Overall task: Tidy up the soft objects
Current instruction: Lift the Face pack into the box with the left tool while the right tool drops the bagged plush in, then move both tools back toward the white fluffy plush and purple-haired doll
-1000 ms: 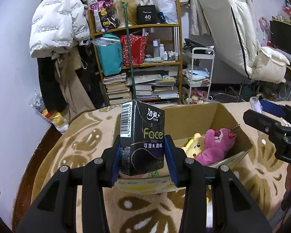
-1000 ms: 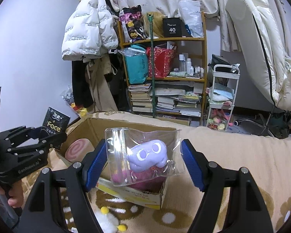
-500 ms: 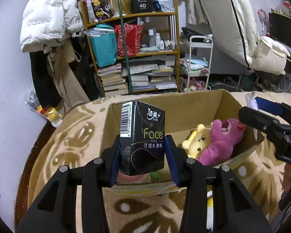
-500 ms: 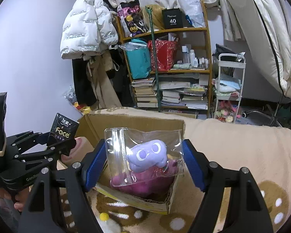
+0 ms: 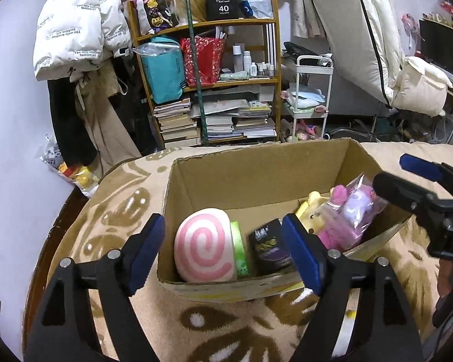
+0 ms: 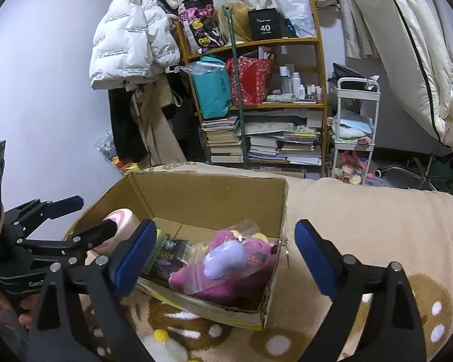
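Observation:
An open cardboard box [image 5: 256,178] [image 6: 208,193] stands on the patterned blanket. Inside lie a pink swirl cushion [image 5: 204,246], a green pack [image 5: 240,253], the black tissue pack [image 5: 270,249], a yellow plush [image 5: 309,208] and a magenta plush [image 6: 226,280] with the bagged purple toy [image 6: 225,259] [image 5: 359,205] on top. My left gripper [image 5: 223,249] is open and empty over the box's near left edge. My right gripper [image 6: 226,256] is open and empty over the box's right part.
The brown and beige blanket [image 5: 232,328] [image 6: 362,226] covers the bed. A white and yellow fluffy thing [image 6: 166,344] lies in front of the box. A cluttered wooden shelf [image 5: 214,90], a white cart [image 5: 312,90] and hanging coats [image 5: 75,30] stand behind.
Both grippers opened. The black tissue pack dropped from the left gripper into the box, and the bagged purple toy dropped from the right gripper onto the plush toys.

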